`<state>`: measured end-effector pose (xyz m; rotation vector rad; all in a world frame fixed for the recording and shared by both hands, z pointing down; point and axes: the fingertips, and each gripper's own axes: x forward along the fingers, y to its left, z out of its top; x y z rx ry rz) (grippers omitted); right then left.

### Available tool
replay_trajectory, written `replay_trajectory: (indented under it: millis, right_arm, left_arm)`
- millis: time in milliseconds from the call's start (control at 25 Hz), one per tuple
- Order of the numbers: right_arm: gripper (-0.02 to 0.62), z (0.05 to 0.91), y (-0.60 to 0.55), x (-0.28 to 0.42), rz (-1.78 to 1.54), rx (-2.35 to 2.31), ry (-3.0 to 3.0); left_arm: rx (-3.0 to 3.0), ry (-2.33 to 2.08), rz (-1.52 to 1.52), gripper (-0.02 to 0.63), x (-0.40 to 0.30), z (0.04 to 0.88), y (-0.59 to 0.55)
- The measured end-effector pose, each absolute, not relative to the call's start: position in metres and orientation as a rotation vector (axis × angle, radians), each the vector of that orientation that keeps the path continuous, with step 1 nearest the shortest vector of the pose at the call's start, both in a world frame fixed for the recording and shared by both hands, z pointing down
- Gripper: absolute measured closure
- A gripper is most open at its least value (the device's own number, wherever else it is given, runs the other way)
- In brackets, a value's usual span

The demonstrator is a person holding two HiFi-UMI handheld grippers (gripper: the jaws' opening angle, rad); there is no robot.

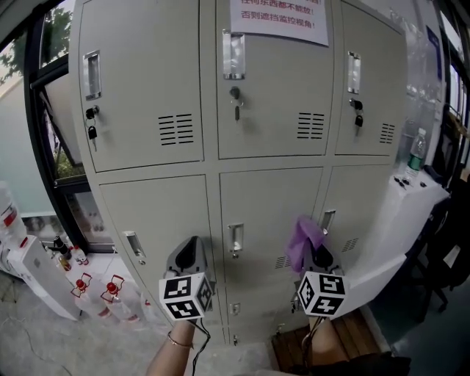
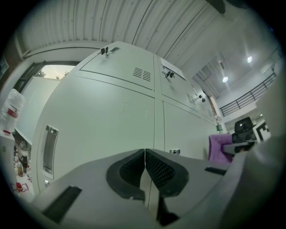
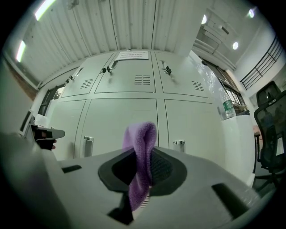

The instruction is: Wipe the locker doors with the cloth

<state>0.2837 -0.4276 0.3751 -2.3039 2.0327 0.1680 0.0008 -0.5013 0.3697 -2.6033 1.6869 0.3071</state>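
left gripper (image 2: 145,154): jaws pressed together, nothing between | right gripper (image 1: 321,258): clamped on purple cloth (image 3: 140,147) (its top flops over), close before the lower locker doors (image 1: 158,213) | paper notice (image 1: 279,18) on upper middle door

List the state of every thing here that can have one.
left gripper: shut, nothing between the jaws.
right gripper: shut on the cloth.
cloth: pinched in the right gripper, a fold sticking up past the jaws.
locker doors: all in view shut.
keys: hanging in the three upper locks.
notice: stuck flat on the upper middle door.
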Motion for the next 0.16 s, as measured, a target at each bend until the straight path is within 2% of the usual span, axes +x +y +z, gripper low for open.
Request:
replay_trajectory:
  millis: [160]
  right_arm:
    - [0.548,0.3765,-0.4284,0.2866,0.137,-2.281,2.024]
  left_arm:
    - [-2.626,1.676,0.323,0.598,0.0049,0.3703,-0.5024]
